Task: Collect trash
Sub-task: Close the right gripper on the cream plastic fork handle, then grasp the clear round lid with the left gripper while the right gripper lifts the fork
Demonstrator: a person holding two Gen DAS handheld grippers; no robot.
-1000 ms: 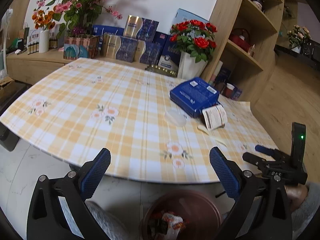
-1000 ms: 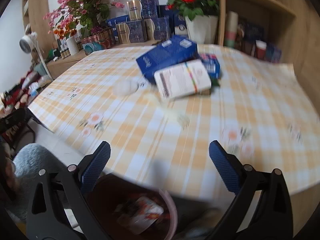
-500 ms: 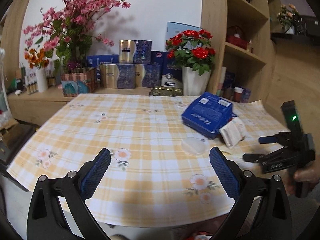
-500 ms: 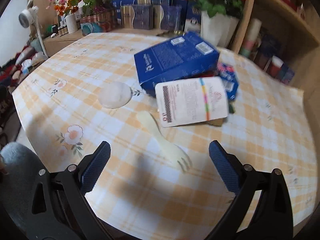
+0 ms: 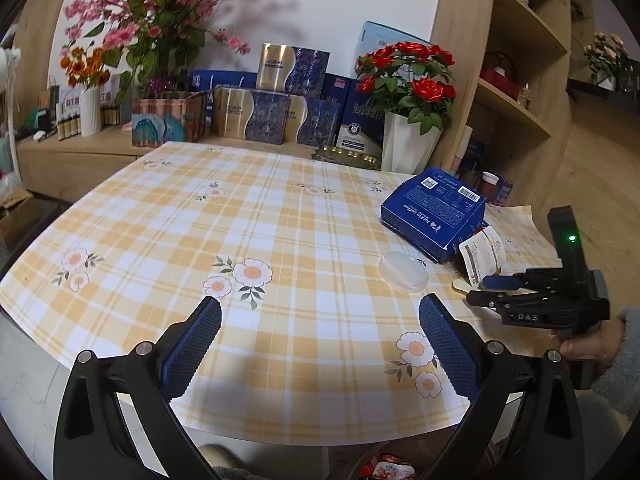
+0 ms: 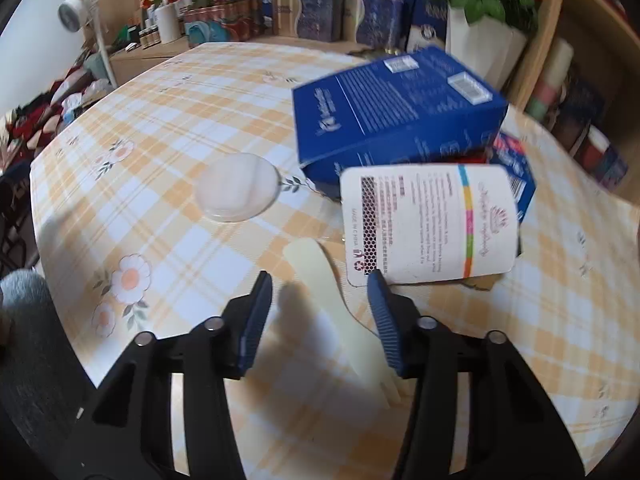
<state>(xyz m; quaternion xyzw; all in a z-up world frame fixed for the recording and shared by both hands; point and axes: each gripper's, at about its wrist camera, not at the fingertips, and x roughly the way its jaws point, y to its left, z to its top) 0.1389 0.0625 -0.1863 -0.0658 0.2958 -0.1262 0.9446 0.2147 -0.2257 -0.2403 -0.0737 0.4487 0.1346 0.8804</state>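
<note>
Left wrist view: left gripper (image 5: 320, 344), jaws wide and empty, over the checked table (image 5: 280, 216). Right wrist view: right gripper (image 6: 320, 312), jaws just narrowing, straddling the cream plastic fork (image 6: 340, 312) lying flat beside the white label card (image 6: 428, 224); pads not yet pressing.

Brightness: both views well lit by soft daylight.
Shadows: the right gripper (image 6: 320, 312) casts a soft-edged shadow on the desk (image 6: 168, 168) between its fingers; flower shadows fall on the white wall (image 5: 340, 4).
Glare: a mild sheen on the clear round lid (image 6: 237, 187); the far desk surface looks washed out in the right wrist view.
Blur: the right wrist view is smeared, most on the blue box (image 6: 400, 116) and background; the left wrist view is sharp.
Distortion: strong fisheye bending, with dark vignetted corners.
</note>
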